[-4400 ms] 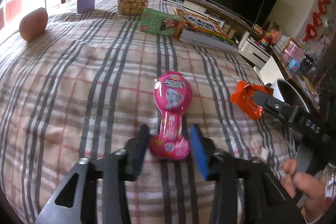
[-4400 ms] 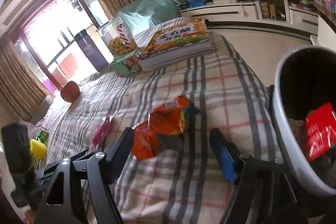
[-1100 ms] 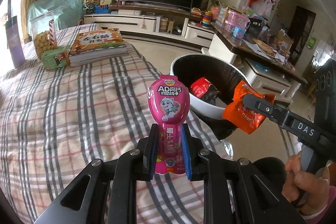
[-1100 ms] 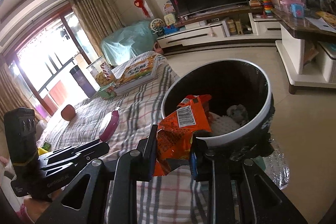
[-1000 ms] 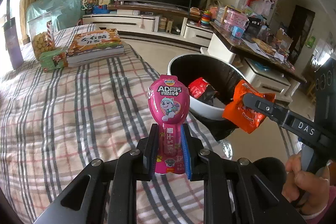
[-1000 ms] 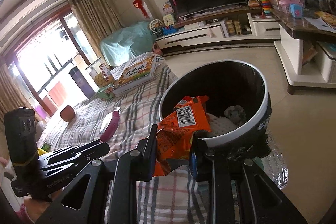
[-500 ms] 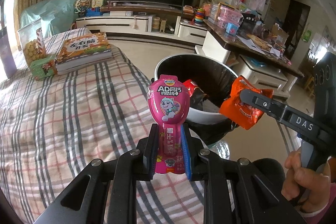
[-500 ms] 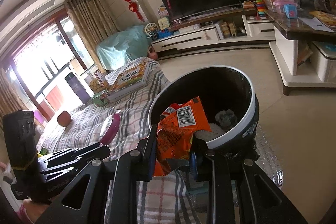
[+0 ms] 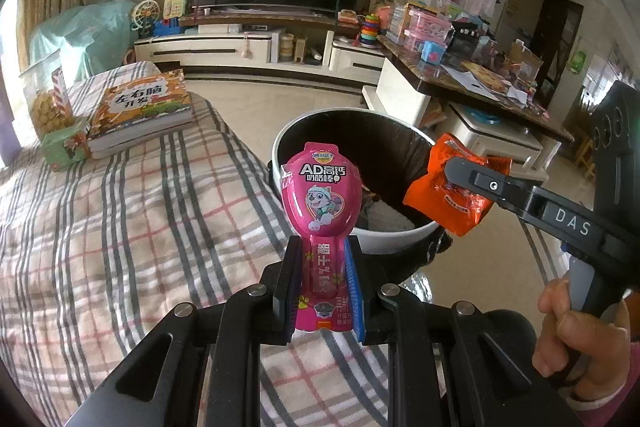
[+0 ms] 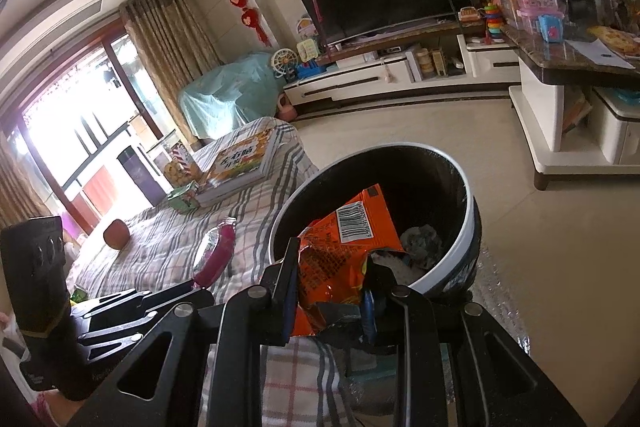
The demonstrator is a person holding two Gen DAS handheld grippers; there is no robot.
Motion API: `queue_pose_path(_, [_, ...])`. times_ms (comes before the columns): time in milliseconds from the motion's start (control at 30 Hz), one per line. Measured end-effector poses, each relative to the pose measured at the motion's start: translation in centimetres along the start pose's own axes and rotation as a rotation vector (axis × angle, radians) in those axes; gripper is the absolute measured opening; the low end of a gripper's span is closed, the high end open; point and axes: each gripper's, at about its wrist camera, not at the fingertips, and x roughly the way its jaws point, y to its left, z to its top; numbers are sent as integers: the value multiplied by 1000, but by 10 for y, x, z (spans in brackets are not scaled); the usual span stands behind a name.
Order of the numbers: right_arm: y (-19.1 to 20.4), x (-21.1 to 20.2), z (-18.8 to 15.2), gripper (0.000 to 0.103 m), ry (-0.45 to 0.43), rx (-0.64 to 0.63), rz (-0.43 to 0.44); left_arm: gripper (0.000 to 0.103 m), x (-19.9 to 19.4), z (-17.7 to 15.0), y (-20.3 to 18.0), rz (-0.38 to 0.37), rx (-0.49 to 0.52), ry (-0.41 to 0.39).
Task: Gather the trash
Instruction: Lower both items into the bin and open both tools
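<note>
My left gripper [image 9: 320, 283] is shut on a pink lollipop-shaped snack wrapper [image 9: 322, 203] and holds it upright above the table edge, just short of the round bin [image 9: 296, 131]. My right gripper [image 10: 330, 291] is shut on a crumpled orange snack packet [image 10: 340, 251] at the near rim of the bin [image 10: 470, 227]. In the left wrist view the orange packet [image 9: 452, 199] hangs over the bin's right rim. The bin has a black liner with trash inside. In the right wrist view the pink wrapper [image 10: 214, 255] shows to the left, over the table.
A plaid tablecloth [image 9: 100, 227] covers the table, with a stack of books [image 9: 140, 107], a green box [image 9: 64, 147] and a cookie jar [image 9: 44, 99] at the far end. A TV unit [image 9: 240, 47] and a cluttered side table [image 9: 480, 75] stand beyond the bin on the tiled floor.
Both grippers have moved closer to the bin with their wrappers. The orange packet now sits over the bin's rim; 4.4 s ago both wrappers lay on the table between open jaws.
</note>
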Motion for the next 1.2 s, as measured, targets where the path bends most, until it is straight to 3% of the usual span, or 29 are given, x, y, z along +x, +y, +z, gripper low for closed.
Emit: queue_pose_path(1200, [-26, 21, 30, 25, 26, -17, -38, 19, 47, 38, -16, -2, 15, 26])
